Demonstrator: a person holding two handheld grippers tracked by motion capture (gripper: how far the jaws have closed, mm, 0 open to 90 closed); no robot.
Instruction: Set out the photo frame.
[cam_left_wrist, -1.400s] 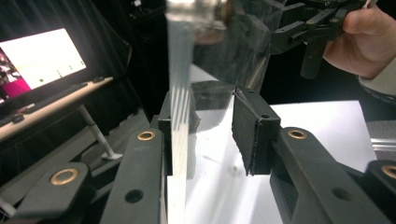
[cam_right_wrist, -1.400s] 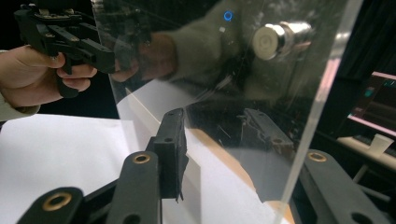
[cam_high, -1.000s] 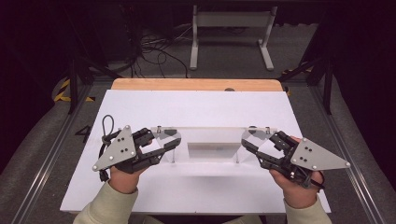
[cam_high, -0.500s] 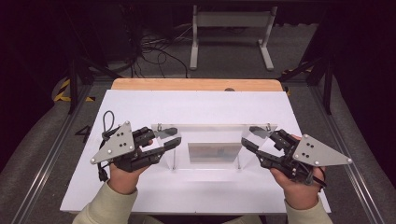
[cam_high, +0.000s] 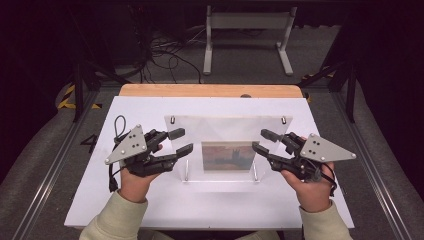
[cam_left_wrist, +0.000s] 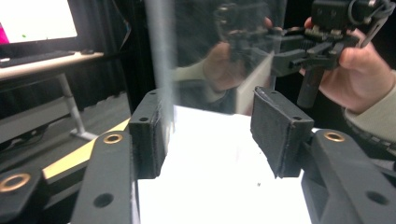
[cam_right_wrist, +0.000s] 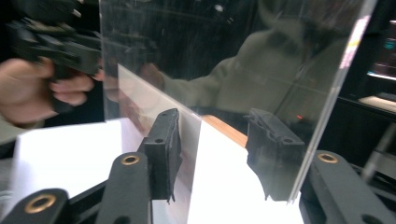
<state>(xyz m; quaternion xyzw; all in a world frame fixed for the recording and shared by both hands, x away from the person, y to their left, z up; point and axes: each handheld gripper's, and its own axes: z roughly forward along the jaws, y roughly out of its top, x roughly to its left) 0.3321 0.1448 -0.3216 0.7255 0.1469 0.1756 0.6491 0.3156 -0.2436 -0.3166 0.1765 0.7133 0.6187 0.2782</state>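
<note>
A clear acrylic panel (cam_high: 227, 131) with a small picture (cam_high: 227, 155) in it stands on the white table (cam_high: 220, 205), metal studs at its corners. My left gripper (cam_high: 180, 141) sits at the panel's left edge and my right gripper (cam_high: 261, 140) at its right edge. Both pairs of jaws have just been opening and now stand apart. In the left gripper view the panel's edge (cam_left_wrist: 161, 70) rises beside one pad (cam_left_wrist: 149, 135), far from the other. In the right gripper view the panel (cam_right_wrist: 224, 70) passes between the pads (cam_right_wrist: 164, 151) untouched.
A wooden strip (cam_high: 210, 90) runs along the table's far edge. Beyond it are cables and a white stand's legs (cam_high: 247, 40) on the floor. Metal rails (cam_high: 47, 175) flank the table on both sides. Bare tabletop lies in front of the panel.
Both grippers' jaws have spread wider and let go of the panel's edges. The panel's top edge now shows farther up in the high view, so the panel and its picture show taller.
</note>
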